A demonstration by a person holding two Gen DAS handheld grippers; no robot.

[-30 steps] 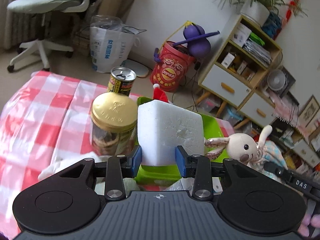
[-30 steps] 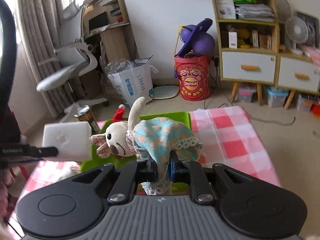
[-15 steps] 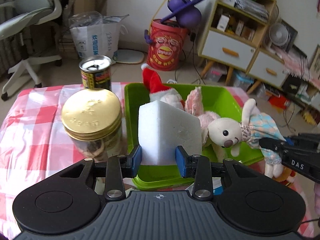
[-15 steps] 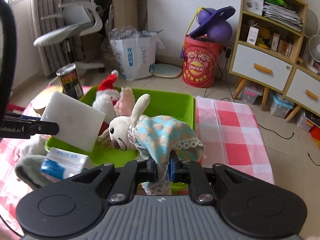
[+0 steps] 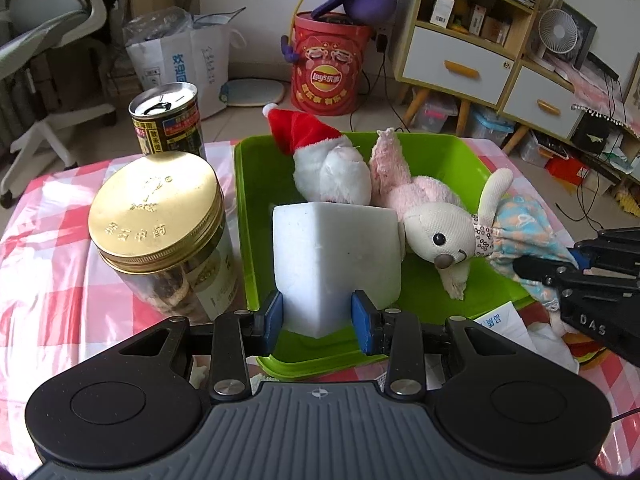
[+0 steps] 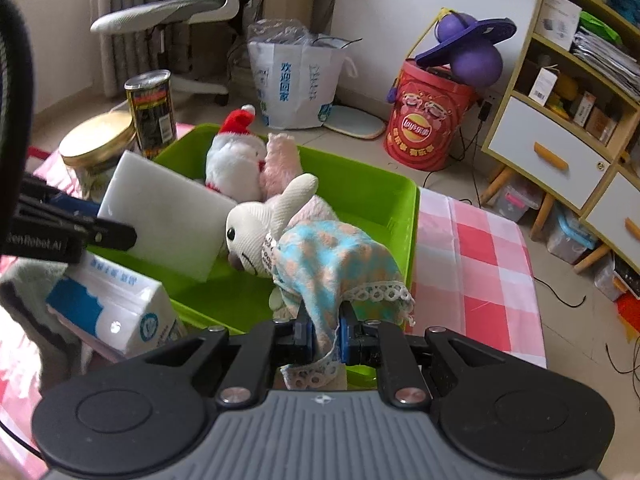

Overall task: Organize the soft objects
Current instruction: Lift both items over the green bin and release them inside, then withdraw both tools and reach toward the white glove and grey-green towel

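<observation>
My left gripper (image 5: 318, 316) is shut on a white foam block (image 5: 336, 264), held over the near left part of the green tray (image 5: 440, 152). My right gripper (image 6: 325, 332) is shut on the blue dress of a cream rabbit doll (image 6: 260, 232); the doll's head hangs over the tray beside the block (image 6: 160, 216). In the tray's far part lie a Santa plush (image 5: 328, 164) and a pink plush (image 5: 404, 188). The right gripper (image 5: 576, 268) also shows at the right edge of the left wrist view, with the doll (image 5: 444, 236) in it.
A jar with a gold lid (image 5: 156, 208) and a tall can (image 5: 166, 120) stand left of the tray on the pink checked cloth (image 6: 480, 252). A tissue pack (image 6: 116, 308) and a grey cloth (image 6: 28, 292) lie at the tray's near left.
Both grippers have tipped downward and come closer over the tray with the block and the rabbit doll. The doll's head now hangs low inside the tray next to the block.
</observation>
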